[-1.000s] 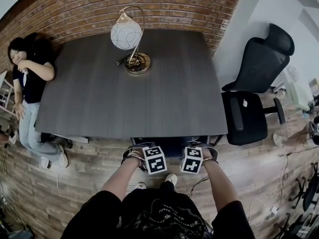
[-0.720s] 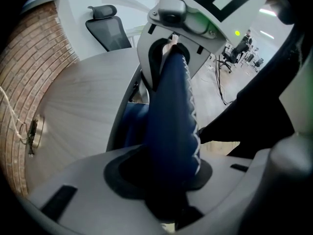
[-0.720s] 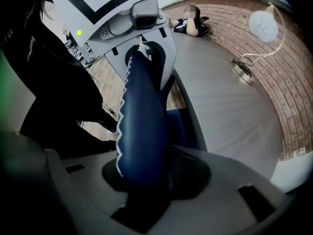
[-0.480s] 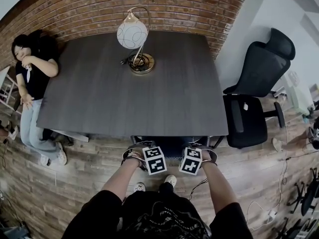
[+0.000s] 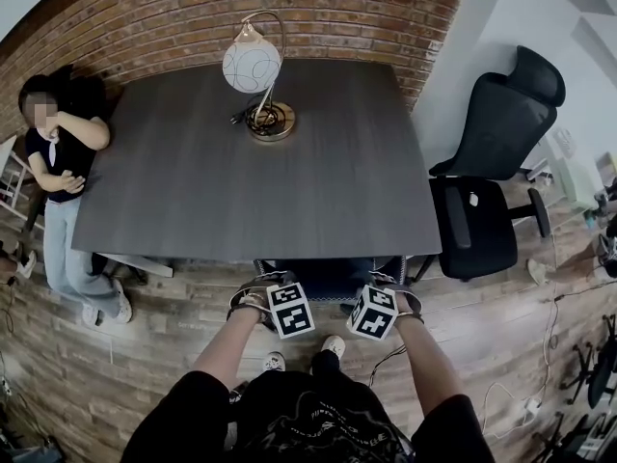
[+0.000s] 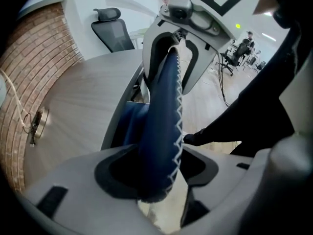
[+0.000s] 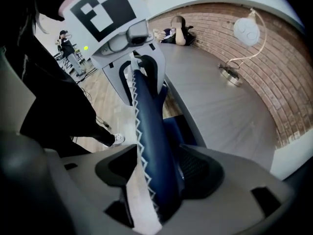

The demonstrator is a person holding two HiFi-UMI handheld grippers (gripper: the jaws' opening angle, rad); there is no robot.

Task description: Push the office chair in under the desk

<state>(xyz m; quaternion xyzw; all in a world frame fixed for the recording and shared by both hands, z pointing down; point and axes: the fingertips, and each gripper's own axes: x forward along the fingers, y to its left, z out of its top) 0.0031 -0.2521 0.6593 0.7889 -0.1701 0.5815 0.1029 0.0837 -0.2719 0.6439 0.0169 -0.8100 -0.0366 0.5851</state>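
Left gripper (image 6: 159, 173) and right gripper (image 7: 161, 175) fingers just spread around the chair back (image 6: 164, 106); lift crookedly and you'll hook it out from the table (image 5: 241, 181).

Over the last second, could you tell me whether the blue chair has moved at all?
No. The blue chair keeps its place at the front edge of the desk, neither pushed further under nor pulled out.

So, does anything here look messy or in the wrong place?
Nothing is spilled or broken. The one odd thing is the black office chair: it stands apart at the right end of the desk, while the blue chair is tucked under the near edge.
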